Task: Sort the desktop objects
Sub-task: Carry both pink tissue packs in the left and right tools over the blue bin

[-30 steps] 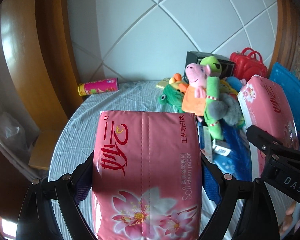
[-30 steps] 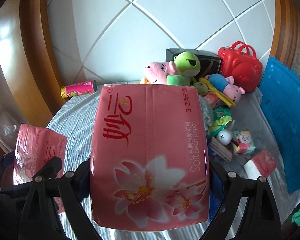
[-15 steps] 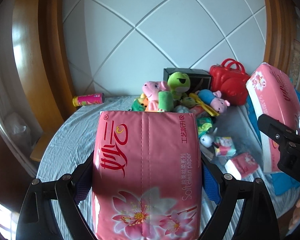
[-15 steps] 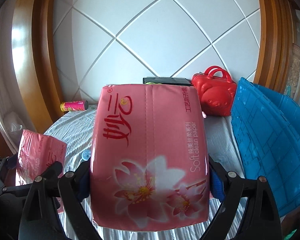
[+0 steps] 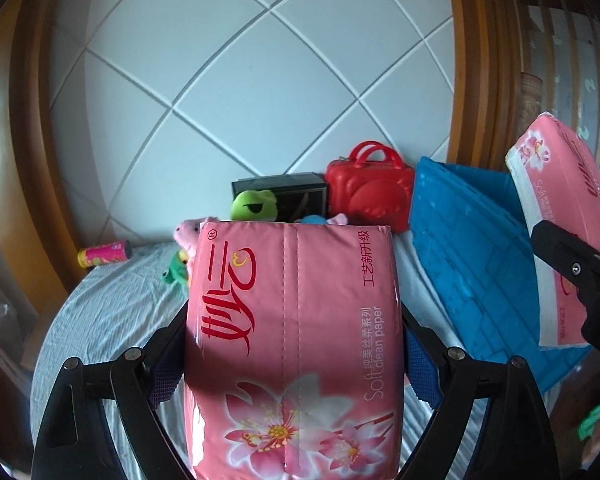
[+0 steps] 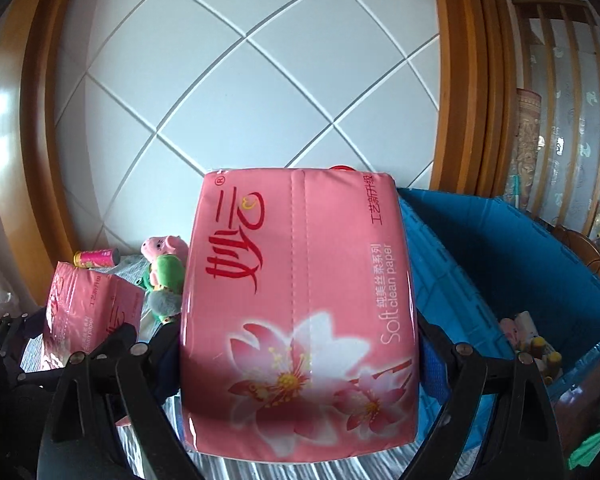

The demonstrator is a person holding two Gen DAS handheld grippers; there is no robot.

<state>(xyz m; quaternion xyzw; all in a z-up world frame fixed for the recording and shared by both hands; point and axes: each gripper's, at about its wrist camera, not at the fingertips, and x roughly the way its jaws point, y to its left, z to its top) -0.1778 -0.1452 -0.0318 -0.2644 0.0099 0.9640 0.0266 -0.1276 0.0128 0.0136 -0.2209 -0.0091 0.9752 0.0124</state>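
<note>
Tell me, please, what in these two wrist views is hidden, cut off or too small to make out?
- Left wrist view: the left tissue pack covers most of the plush toys behind it.
- Right wrist view: the right tissue pack hides the red case except a sliver of handle.
- Right wrist view: the small items in the blue crate are too small to identify.
- Both views: each pack's lower end is cut off or shadowed.

Both wrist views face wall, close; share blue crate [image 5: 468, 248] [image 6: 500, 264].
</note>
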